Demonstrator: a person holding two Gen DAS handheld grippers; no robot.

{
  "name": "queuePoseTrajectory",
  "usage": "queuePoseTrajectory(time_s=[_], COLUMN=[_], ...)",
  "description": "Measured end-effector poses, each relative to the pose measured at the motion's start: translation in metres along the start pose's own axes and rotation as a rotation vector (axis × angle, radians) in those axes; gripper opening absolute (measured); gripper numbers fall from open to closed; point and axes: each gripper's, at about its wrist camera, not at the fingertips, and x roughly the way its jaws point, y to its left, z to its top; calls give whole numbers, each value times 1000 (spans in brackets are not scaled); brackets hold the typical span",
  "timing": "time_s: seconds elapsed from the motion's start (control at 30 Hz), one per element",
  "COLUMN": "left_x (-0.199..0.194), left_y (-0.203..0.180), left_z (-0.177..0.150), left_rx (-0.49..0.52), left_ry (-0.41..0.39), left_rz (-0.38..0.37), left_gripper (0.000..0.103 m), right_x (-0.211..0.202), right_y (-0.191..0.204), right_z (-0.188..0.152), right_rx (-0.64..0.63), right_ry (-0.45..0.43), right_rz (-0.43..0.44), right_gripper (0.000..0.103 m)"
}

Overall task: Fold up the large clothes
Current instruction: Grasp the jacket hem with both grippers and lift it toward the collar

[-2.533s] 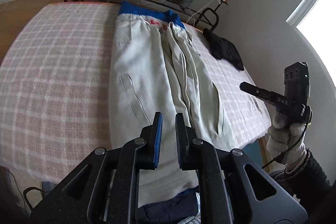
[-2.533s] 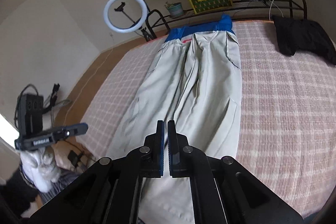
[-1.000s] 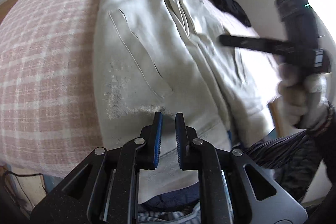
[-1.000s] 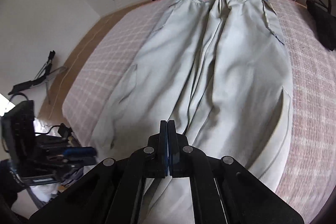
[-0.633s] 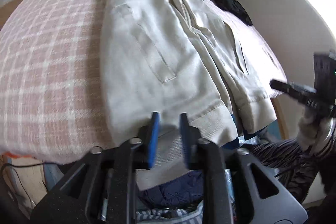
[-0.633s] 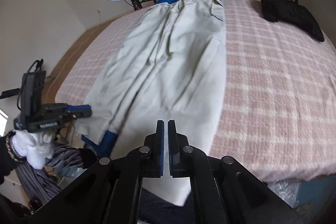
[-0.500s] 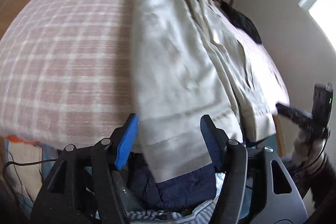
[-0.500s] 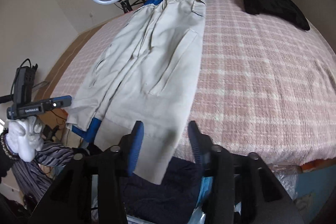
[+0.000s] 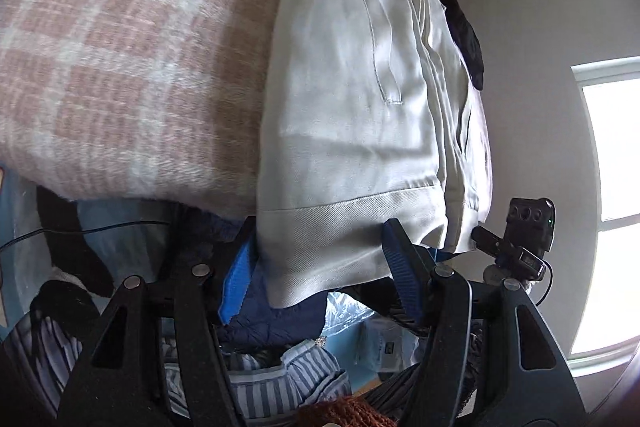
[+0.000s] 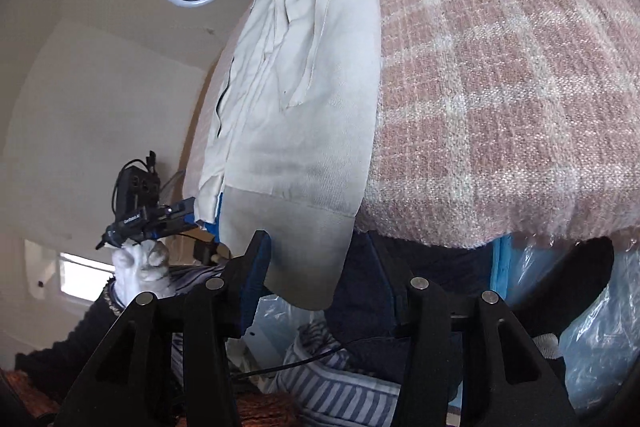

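We see matt cream woven cloth trousers (image 9: 352, 99), a coarse, fuzzy pink-checked blanket (image 10: 520, 75), crinkly glossy plastic bags (image 10: 592, 339), and matt black plastic fingers (image 9: 404, 267) with ribbed blue pads.

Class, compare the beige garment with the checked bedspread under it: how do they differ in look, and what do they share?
The beige garment is plain; the checked bedspread is pink with white lines. The garment looks smooth, with stitched pocket seams; the bedspread looks fuzzy. Both hang over the near edge.
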Motion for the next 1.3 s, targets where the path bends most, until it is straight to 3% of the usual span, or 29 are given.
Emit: queuePoseTrajectory(time_s=[0.17, 0.23, 0.37, 0.4, 0.5, 0.97, 1.3], left_x=[7, 10, 3, 0, -10, -54, -65], left_y=[5, 6, 1, -2, -4, -35, -73], left_z=[1, 0, -4, -6, -8, 3, 70], left_rx=[-23, -36, -21, -12, -21, 21, 5], left_ry=[18, 22, 22, 20, 7, -76, -194], left_rz=[-29, -42, -46, -42, -79, -176, -195], left_gripper=[63, 58, 35, 27, 16, 11, 10], right_x=[19, 22, 16, 13, 5, -21, -23], right_y=[14, 19, 34, 38, 44, 88, 109], right_z=[-5, -5, -4, -3, -2, 21, 74], right_rx=[-22, -21, -39, -49, -25, -46, -35], right_ry=[65, 68, 64, 57, 20, -100, -148], right_rz=[22, 15, 39, 39, 78, 161, 132], right_gripper=[45, 35, 18, 17, 14, 11, 11])
